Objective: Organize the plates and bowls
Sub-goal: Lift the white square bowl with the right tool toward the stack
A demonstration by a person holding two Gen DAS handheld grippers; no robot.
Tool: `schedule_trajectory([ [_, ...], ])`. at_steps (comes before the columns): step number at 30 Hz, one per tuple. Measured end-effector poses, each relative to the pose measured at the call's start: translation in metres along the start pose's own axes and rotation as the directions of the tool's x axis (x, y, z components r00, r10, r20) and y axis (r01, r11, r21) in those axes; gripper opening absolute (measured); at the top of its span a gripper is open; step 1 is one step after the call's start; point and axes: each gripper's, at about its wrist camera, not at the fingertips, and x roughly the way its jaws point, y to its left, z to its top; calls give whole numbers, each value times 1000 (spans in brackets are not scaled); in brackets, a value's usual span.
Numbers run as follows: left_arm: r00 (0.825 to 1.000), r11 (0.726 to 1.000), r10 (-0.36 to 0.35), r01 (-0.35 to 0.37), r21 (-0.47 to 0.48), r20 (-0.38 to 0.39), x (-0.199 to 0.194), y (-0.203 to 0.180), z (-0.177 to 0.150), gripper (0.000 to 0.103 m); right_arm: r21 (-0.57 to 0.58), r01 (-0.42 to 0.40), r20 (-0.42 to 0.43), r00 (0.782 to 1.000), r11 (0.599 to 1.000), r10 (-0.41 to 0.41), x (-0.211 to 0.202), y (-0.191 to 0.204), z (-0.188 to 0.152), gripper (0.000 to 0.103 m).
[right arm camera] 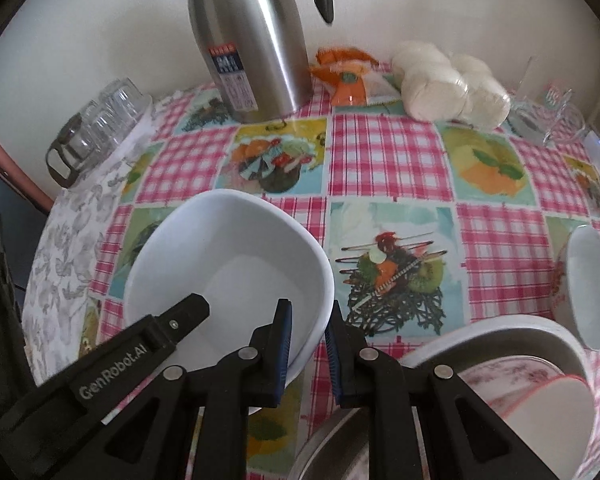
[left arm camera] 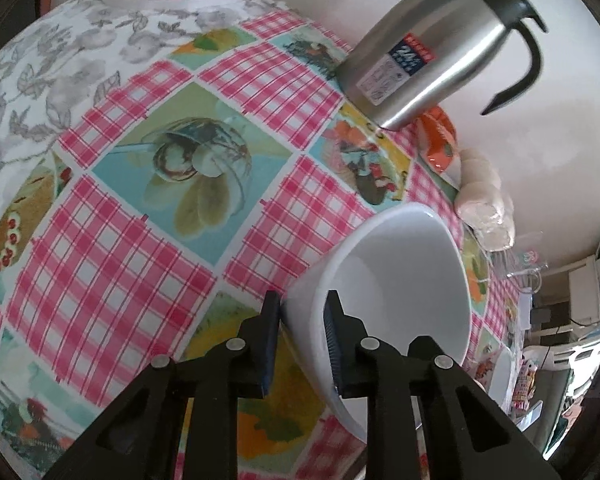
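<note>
White bowl (left arm camera: 400,276) rim pinched by L claw (left arm camera: 302,340) & R claw (right arm camera: 307,350), both angled down

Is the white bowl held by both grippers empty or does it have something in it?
Empty: the white bowl's inside shows bare white in both wrist views.

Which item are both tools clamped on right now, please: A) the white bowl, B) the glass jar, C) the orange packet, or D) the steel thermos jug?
A: the left tool and the right tool each pinch the rim of the white bowl, one finger inside and one outside.
</note>
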Motion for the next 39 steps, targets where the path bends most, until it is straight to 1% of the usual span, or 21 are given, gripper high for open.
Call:
schedule_trajectory([
  [8,996,997,-41,36,65,77,-50,-21,-16,23,-18,-31,118,993,999,33,-61,-1,-7,18],
  [14,990,991,-61,45,123,128,-81,-42,-33,23,-36,-49,217,974,998,56,-107,-6,-23,18],
  [20,981,979,-66,28,201,182,-109,-63,-54,23,-9,-91,279,956,996,90,-134,-24,-44,18],
  [24,978,969,-62,12,245,197,-119,-76,-69,23,22,-134,319,940,991,120,-147,-42,-62,18],
  [31,976,943,-72,-1,334,206,-126,-104,-92,23,60,-164,371,919,985,130,-160,-75,-88,18],
  [35,976,924,-76,-8,382,204,-125,-123,-105,23,89,-182,387,912,979,134,-165,-95,-94,19],
  [39,978,911,-71,-15,412,194,-121,-138,-117,23,114,-177,391,913,978,120,-171,-112,-99,19],
])
